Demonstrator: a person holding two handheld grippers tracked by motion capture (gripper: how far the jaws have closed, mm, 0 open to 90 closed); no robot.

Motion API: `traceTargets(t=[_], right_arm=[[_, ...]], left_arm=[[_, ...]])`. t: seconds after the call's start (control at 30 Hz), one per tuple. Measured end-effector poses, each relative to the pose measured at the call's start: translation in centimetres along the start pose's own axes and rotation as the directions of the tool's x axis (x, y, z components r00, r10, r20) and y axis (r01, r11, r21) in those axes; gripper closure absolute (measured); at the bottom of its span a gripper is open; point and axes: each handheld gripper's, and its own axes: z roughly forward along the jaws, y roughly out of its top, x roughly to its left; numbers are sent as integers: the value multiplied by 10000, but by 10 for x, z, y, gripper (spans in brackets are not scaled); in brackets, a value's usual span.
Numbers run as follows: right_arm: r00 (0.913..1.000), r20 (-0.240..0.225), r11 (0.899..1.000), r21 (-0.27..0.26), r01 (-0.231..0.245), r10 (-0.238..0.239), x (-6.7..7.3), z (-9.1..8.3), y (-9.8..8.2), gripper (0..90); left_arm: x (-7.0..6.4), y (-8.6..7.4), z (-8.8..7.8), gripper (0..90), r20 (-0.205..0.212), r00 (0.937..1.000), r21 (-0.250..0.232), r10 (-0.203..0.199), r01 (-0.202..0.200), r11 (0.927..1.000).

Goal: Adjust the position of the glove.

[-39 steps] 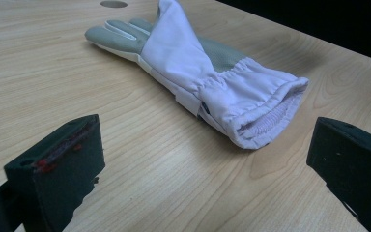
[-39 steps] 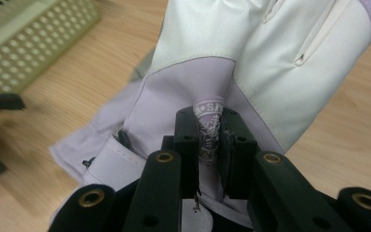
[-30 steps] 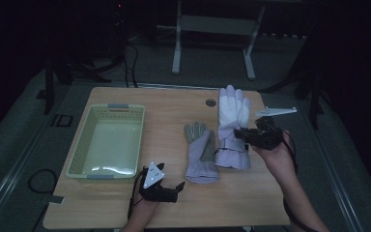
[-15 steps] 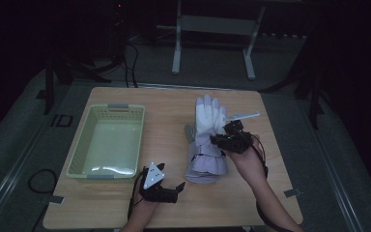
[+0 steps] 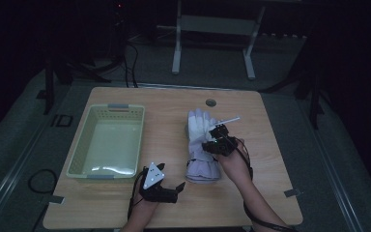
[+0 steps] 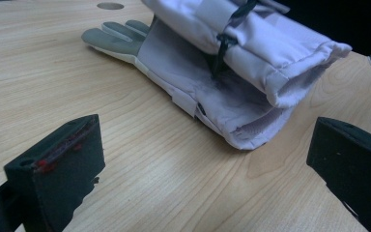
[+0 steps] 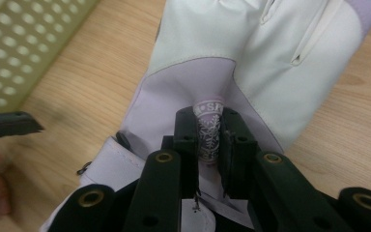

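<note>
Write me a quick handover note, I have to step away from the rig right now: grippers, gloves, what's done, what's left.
Right gripper: shut on the upper glove, pinching a fold of its lilac fabric, carrying it over the lower glove.
Left gripper: open, resting on the table near the glove cuffs, holding nothing.
Gloves: stacked at mid-table, right of the green basket, which holds nothing.
Done: upper glove gripped and laid over its partner.
Left: probably both gloves into the basket.
</note>
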Motion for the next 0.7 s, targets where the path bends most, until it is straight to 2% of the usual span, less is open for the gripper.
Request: traceTargets(t=[0.17,0.3,0.37,0.5,0.57,0.7], right_arm=[[9997,213,9990,446,-101,91,-5,20,-3,784],[9999,94,9980,626,-100,94,-10,28,-7,780],[9999,129,9979,643,-55,47,-13,27,-9,780],[9977,580,9966,765,297,-342,-19,25,-11,770],[9985,457,9966,783,274,-311,-22,26,-11,751],[9983,212,9966,633,529,-543,-23,24,-10,689]], left_arm=[[0,0,0,0,7,10000,-1,35,-35,10000],[0,0,0,0,7,10000,-15,17,-17,10000],[0,0,0,0,24,10000,-20,31,-31,10000],[0,0,0,0,20,10000,-8,20,-20,10000],[0,0,0,0,18,10000,-6,-10,10,10000],[0,0,0,0,7,10000,-3,-28,28,10000]])
